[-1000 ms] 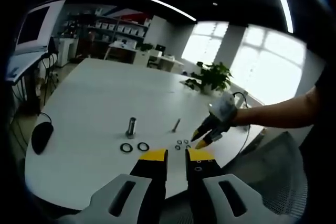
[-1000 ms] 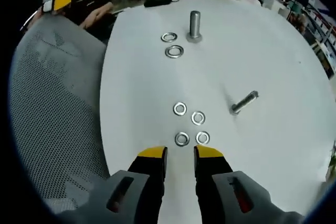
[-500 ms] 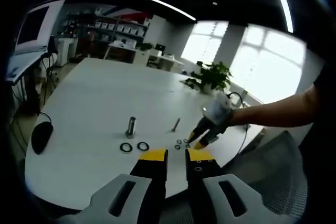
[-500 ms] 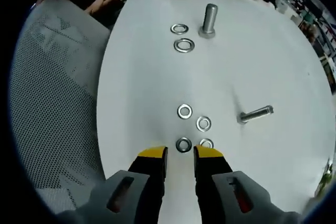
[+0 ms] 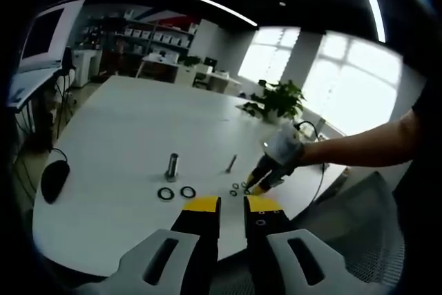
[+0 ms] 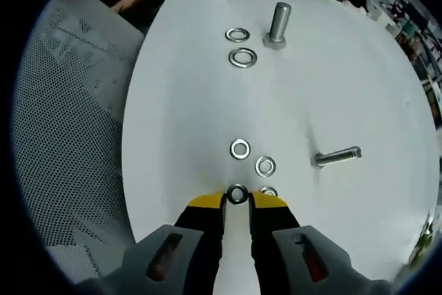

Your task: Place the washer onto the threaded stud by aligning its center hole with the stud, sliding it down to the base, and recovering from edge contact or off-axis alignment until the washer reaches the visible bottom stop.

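Note:
The threaded stud (image 6: 279,24) stands upright on the white table (image 6: 186,115), with two large washers (image 6: 243,57) beside it. Nearer to me lie several small washers (image 6: 239,148). My right gripper (image 6: 237,200) has its jaws closed in on one small washer (image 6: 237,194), held at the very tips and still low on the table. In the left gripper view the stud (image 5: 172,168) stands mid-table, and the right gripper (image 5: 257,186) reaches down to the small washers (image 5: 238,188). My left gripper (image 5: 232,205) hovers short of the table, open, with nothing between its jaws.
A loose bolt (image 6: 336,156) lies on its side right of the small washers. A mesh chair back (image 6: 69,101) stands along the table's near edge. A black mouse (image 5: 55,177) sits at the table's left end, a potted plant (image 5: 280,101) at the far side.
The right gripper has moved forward and down to the nearest small washer, and its jaws have narrowed around it. The left gripper has stayed still.

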`<state>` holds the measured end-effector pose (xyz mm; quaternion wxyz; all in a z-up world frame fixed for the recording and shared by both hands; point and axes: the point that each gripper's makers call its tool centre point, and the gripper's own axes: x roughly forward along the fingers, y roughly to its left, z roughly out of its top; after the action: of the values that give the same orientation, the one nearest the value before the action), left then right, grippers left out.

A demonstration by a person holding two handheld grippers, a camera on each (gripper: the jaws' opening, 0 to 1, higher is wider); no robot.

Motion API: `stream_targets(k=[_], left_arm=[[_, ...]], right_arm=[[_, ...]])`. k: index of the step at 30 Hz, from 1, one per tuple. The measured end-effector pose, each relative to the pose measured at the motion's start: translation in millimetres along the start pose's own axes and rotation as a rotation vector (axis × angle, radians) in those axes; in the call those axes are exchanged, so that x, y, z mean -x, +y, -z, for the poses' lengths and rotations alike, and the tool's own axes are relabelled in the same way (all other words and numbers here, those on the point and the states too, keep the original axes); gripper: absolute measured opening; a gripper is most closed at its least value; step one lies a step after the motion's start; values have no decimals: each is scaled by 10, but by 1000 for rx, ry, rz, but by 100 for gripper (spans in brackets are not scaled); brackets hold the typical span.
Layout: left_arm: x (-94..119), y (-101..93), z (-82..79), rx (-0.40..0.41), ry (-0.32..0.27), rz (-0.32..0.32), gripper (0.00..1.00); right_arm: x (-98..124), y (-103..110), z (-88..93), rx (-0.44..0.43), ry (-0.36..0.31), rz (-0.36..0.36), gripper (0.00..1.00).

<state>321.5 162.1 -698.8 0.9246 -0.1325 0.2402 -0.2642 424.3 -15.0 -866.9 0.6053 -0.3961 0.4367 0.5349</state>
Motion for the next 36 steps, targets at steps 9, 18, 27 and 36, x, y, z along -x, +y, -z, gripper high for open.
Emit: stream_targets(k=[9, 18, 27, 36], left_arm=[[-1, -5, -3, -1, -1, 3, 11], [-5, -13, 3, -2, 2, 6, 11], [-11, -23, 20, -1, 13, 14, 10], [-12, -22, 23, -1, 16, 14, 10]], right_arm=[[49, -10, -24, -5, -7, 4, 13], [241, -39, -132, 7, -14, -8, 13], [437, -163, -217, -2, -40, 20, 13], [531, -250, -201, -31, -62, 35, 13]])
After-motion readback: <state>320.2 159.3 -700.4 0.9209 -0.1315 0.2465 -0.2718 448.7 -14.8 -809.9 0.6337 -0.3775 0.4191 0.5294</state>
